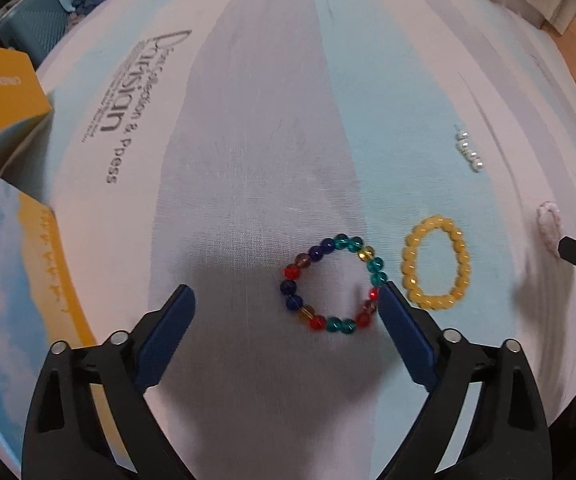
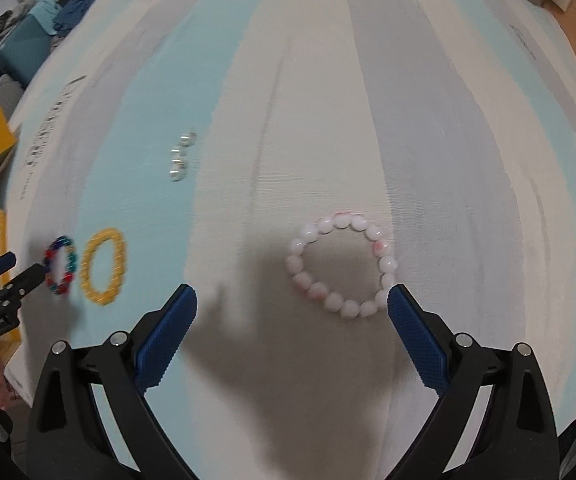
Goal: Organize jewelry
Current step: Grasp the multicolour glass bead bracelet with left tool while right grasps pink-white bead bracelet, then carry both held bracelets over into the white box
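Multicoloured bracelet (image 1: 333, 285), round, flat on striped surface (image 1: 248, 140), touching right pad of released left tongs (image 1: 286, 304). Pink bracelet (image 2: 342, 266) before released right tongs (image 2: 292, 306). Yellow bracelet (image 1: 435, 263) between, apart. Boxes (image 1: 4, 92) at left edge.

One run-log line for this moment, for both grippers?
left gripper: open, at multicolor bead bracelet | right gripper: open, at pink-white bead bracelet | yellow bead bracelet: untouched

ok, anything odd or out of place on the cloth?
Mostly tidy: multicolour bracelet, yellow bracelet and pink-white bracelet lie as closed loops. Only the pearl piece differs, a short loose strand apart from them.
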`<state>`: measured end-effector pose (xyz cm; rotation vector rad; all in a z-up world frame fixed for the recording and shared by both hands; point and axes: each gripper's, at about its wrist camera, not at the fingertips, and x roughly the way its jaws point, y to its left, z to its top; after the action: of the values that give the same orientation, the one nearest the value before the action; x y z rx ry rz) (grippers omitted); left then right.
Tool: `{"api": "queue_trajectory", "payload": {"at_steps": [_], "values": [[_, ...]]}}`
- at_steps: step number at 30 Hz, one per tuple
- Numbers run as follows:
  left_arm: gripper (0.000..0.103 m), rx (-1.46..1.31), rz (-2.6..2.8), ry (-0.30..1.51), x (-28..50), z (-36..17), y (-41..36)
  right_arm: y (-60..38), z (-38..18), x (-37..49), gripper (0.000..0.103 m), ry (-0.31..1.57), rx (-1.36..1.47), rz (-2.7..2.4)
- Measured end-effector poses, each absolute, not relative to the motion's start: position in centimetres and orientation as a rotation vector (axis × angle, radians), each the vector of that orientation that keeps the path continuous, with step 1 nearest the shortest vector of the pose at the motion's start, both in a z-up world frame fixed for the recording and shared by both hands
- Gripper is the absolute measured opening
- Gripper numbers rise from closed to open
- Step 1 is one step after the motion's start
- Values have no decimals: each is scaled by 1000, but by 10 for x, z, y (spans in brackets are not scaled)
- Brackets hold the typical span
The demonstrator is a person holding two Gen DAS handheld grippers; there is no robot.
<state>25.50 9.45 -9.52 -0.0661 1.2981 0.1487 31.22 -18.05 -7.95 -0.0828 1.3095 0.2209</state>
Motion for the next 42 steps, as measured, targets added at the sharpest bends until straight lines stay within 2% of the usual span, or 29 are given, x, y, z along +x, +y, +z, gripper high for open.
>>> {"api": "queue_trajectory", "payload": {"at_steps": [6, 10, 11, 12, 13, 16, 18, 19, 20, 21, 23, 42], "values": [[74, -88, 167, 1330, 268, -117, 107, -188, -107, 324, 89, 1342, -92, 194], [74, -74, 167, 1335, 271, -126, 107, -191, -115, 327, 88, 1336, -100, 176], [72, -73, 168, 1334, 271, -127, 108, -192, -116, 327, 83, 1336, -104, 172], [69, -68, 171, 1332, 271, -127, 107, -192, -120, 327, 75, 1348, -109, 175], [67, -65, 176, 1330, 273, -128, 108, -192, -123, 328, 73, 1361, -106, 183], [49, -50, 193, 1328, 273, -126, 108, -190, -125, 326, 65, 1349, -120, 180], [30, -48, 184, 1328, 271, -125, 105, -189, -124, 324, 48, 1346, -124, 180], [25, -51, 176, 1332, 270, -124, 105, -188, -122, 323, 42, 1345, -129, 185], [17, -51, 172, 1334, 268, -122, 101, -186, -121, 321, 28, 1347, -133, 191], [12, -52, 169, 1335, 267, -121, 101, -185, -120, 319, 19, 1349, -135, 195], [9, -57, 160, 1336, 266, -119, 101, -185, -117, 317, 19, 1353, -133, 194], [9, -75, 106, 1296, 242, -72, 84, -180, -73, 307, 18, 1300, -98, 200]]}}
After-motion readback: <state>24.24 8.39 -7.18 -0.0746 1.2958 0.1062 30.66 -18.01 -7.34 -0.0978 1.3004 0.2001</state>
